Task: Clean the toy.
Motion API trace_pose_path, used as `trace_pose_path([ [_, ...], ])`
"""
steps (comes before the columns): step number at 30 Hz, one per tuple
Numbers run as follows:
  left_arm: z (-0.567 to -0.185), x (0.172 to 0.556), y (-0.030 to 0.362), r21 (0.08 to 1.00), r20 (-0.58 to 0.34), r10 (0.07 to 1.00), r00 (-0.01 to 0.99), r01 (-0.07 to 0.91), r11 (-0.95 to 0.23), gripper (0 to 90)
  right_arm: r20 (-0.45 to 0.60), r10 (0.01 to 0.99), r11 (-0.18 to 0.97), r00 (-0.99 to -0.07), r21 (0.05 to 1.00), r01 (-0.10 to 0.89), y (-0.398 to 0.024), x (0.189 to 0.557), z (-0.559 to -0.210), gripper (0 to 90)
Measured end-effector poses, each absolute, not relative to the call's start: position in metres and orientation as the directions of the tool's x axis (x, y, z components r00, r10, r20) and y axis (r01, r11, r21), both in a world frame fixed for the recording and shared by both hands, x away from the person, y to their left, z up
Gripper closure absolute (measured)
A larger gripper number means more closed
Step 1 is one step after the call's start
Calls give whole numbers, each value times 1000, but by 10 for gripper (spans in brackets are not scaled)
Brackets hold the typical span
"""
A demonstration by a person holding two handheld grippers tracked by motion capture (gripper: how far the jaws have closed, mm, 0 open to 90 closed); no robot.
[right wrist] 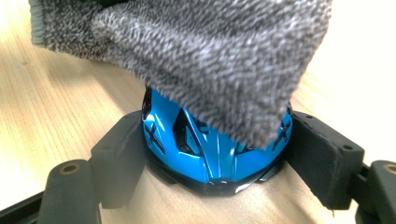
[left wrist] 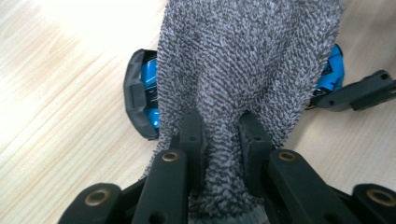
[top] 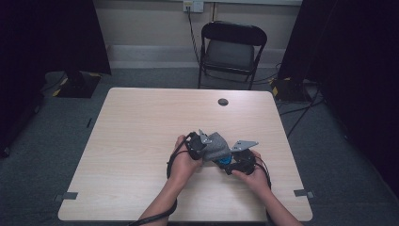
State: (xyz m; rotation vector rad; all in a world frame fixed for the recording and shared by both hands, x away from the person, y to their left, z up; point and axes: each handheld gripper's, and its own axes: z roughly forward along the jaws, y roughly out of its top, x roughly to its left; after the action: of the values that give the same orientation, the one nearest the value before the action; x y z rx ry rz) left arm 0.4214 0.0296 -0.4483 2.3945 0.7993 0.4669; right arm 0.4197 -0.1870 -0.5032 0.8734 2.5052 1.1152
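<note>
High view: left gripper (top: 203, 149) pinches grey cloth (top: 216, 146); right gripper (top: 234, 162) clamps blue helmet (right wrist: 215, 144).

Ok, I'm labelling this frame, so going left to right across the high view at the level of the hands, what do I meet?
Person's left hand → left claw, shut on the grey cloth → grey cloth → blue toy car under it → right claw, closed on the car → right hand.
</note>
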Motion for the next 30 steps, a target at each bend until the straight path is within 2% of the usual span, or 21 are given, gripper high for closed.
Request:
trace_pose_path([
  [30,-440,445,58,640,163,730,664,492,-590,752,4,620,524,-785,742,418,-187,420,-503,232],
])
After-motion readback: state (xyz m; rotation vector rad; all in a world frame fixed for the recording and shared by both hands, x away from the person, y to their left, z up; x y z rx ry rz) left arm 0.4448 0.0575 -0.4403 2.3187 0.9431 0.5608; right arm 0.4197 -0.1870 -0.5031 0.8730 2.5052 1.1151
